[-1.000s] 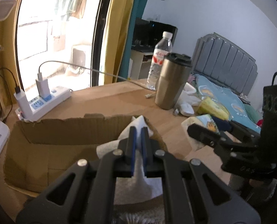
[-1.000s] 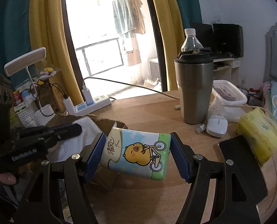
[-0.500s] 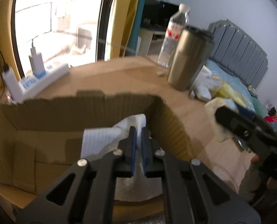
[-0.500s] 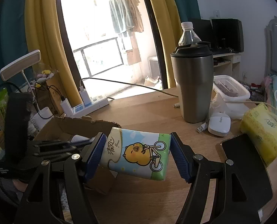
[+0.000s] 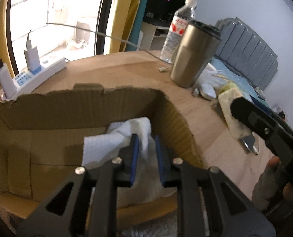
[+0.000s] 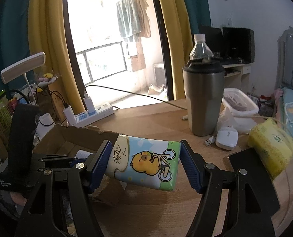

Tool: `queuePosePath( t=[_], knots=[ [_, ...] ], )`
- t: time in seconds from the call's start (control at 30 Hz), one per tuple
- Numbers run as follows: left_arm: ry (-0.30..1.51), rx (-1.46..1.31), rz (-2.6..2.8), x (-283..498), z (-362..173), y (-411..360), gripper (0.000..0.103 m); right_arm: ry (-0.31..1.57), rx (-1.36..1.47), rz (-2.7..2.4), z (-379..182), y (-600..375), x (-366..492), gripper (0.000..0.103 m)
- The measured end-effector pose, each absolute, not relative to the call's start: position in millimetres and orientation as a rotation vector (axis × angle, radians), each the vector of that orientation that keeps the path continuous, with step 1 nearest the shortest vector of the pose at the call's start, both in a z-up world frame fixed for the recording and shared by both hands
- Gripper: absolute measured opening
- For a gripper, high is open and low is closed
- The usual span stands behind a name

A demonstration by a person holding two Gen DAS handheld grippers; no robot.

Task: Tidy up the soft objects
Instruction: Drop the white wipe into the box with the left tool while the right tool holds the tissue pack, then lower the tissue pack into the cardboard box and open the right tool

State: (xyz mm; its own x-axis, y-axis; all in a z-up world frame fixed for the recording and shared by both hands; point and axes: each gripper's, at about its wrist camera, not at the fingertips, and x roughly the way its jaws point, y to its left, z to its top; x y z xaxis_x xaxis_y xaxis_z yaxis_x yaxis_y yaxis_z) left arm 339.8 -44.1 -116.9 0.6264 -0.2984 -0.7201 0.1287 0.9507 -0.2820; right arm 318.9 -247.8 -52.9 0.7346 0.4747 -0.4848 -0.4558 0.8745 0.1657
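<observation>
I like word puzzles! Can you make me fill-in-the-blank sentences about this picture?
1. The right gripper squeezes a tissue pack with a cartoon animal riding a ____.
2. The left gripper has its pads apart around a white towel inside a ____ box.
3. The steel tumbler stands in front of a clear plastic ____.
4. A white computer ____ lies beside the tumbler's base.

Missing words: bicycle, cardboard, bottle, mouse

L hand-held gripper [image 5: 146, 154] inside cardboard box [image 5: 48, 106], jaws parted w/ white cloth [image 5: 126, 136] between. Steel tumbler [image 5: 193, 53], water bottle [image 5: 177, 27], power strip [image 5: 36, 77] on surface [image 5: 126, 71] beyond.
</observation>
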Motion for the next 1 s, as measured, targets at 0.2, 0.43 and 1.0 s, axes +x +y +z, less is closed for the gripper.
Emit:
queuePosePath(
  t=[0.2, 0.43, 1.0],
  knots=[
    [0.809, -0.213, -0.240, 321, -100, -29, 0.020, 0.517, 0.025, 0.481, -40, -239, 304, 0.073],
    [0.733, -0.230, -0.225, 293, -80, 4, 0.077, 0.506, -0.002, 0.475, -31, -219, 295, 0.073],
    [0.667, -0.279, -0.124, 250, -73, 64, 0.077, 0.543, -0.072, 0.630, -35, -140, 292, 0.073]
  ],
)
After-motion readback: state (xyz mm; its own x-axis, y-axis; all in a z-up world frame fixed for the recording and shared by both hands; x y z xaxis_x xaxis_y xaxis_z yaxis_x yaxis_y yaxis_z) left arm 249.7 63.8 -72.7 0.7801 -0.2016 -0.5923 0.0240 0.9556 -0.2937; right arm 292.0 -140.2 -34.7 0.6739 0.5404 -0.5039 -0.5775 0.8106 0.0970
